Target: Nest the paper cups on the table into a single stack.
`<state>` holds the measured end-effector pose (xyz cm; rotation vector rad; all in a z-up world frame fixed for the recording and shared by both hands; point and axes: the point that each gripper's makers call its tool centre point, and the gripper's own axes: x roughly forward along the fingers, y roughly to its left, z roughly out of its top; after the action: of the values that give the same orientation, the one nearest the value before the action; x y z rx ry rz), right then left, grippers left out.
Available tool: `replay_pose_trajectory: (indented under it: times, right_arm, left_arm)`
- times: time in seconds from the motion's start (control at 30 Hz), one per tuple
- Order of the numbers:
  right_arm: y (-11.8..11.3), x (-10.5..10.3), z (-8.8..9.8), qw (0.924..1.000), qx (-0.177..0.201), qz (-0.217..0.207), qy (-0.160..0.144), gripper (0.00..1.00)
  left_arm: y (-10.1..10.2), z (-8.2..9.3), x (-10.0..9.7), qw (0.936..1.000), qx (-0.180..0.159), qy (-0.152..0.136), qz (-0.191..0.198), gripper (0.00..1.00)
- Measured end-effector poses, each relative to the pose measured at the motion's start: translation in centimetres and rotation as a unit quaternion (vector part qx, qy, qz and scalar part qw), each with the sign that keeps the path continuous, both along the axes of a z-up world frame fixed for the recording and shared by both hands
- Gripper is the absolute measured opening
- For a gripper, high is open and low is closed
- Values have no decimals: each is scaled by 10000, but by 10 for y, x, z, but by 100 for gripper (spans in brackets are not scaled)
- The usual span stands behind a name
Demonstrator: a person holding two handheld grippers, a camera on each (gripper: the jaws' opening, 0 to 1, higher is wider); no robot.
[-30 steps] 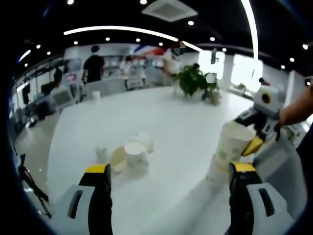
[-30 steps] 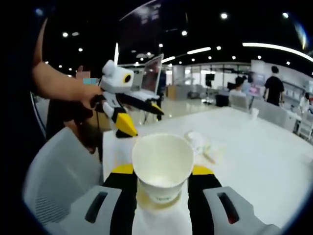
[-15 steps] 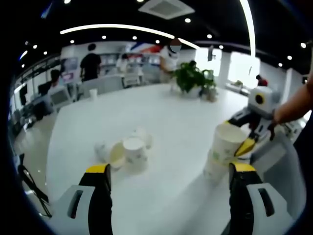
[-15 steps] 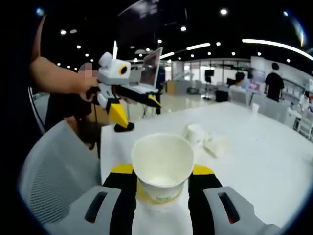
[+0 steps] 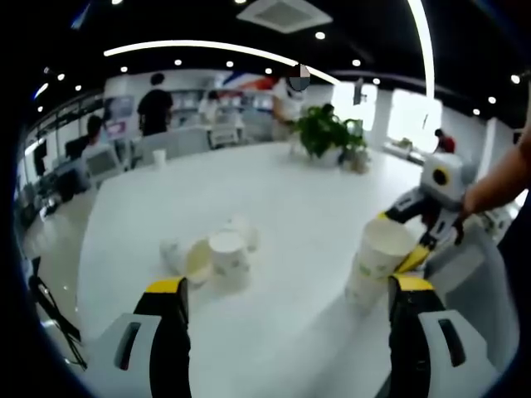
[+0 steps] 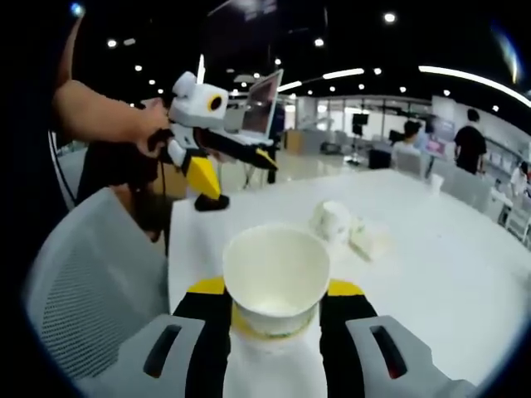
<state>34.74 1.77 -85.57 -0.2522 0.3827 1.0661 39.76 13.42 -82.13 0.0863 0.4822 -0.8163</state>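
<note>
My right gripper (image 6: pixel 276 286) is shut on a white paper cup (image 6: pixel 276 267), which sits in the top of a short cup stack (image 6: pixel 274 365) on the white table (image 6: pixel 431 282). In the left gripper view the same right gripper (image 5: pixel 404 238) comes in from the right, holding that cup (image 5: pixel 382 245) on the stack (image 5: pixel 362 286). Several loose paper cups (image 5: pixel 214 255) lie and stand clustered mid-table, also seen as the cup cluster (image 6: pixel 347 228). My left gripper (image 5: pixel 290 286) is open and holds nothing, near the table's front edge. It shows as the left gripper (image 6: pixel 235 170) in a person's hand at upper left.
A grey mesh chair (image 6: pixel 91 282) stands by the table edge near the stack. A potted plant (image 5: pixel 328 133) and a lone cup (image 5: pixel 159 157) stand at the far side. A laptop (image 6: pixel 257 104) sits behind the left gripper. People stand in the background.
The right gripper has brought its cup lower, deeper into the stack. The left gripper stays open and has barely moved.
</note>
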Motion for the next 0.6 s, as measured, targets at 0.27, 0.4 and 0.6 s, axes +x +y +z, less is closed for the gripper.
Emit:
replay_pose_trajectory:
  times: [0.27,0.4,0.6]
  right_arm:
    - [-1,0,-6,10000,-90,5,4,39]
    - [-1,1,-8,9999,-123,14,5,39]
    - [0,2,-9,9999,-124,8,-1,39]
  left_arm:
    - [0,-1,-1,10000,0,18,5,100]
    - [0,-1,-1,10000,4,18,-4,100]
    - [1,-1,-2,10000,8,29,7,100]
